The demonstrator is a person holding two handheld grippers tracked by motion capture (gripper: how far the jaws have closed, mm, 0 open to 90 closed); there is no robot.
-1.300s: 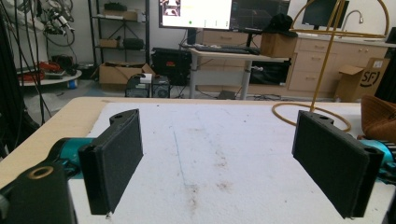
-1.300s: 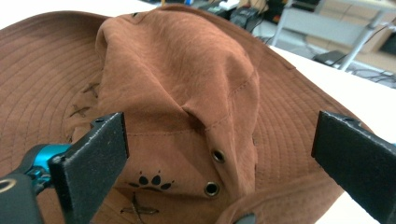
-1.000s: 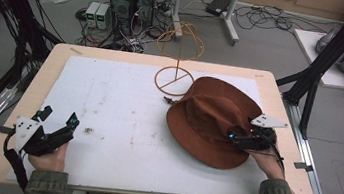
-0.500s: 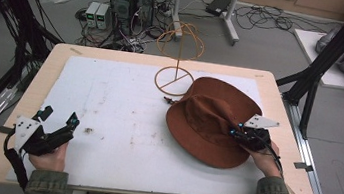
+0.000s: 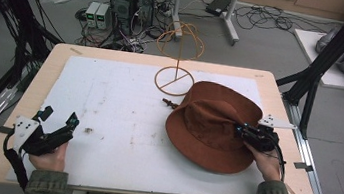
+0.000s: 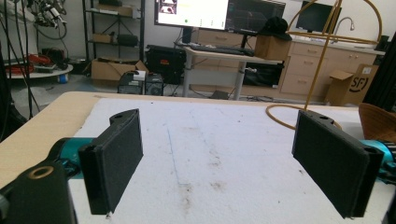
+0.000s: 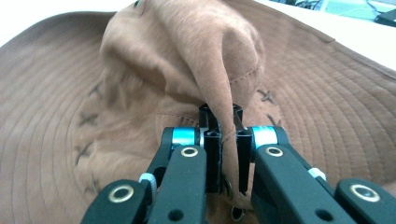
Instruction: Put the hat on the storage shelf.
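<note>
Right gripper clamps a crown fold of the brown hat, likely for lifting; left gripper rests apart, idle.

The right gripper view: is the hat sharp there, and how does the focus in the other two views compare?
Right gripper view: the pinched fold of the brown hat is soft, close to the lens. Left gripper view: the right gripper's opposite, the left gripper, is sharp, background readable. High view: evenly lit, slightly grainy.

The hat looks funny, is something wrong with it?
Yes. The brown hat lies on the table beside its wire stand, and the right tool pinches its crown into a squashed, pointy fold.
</note>
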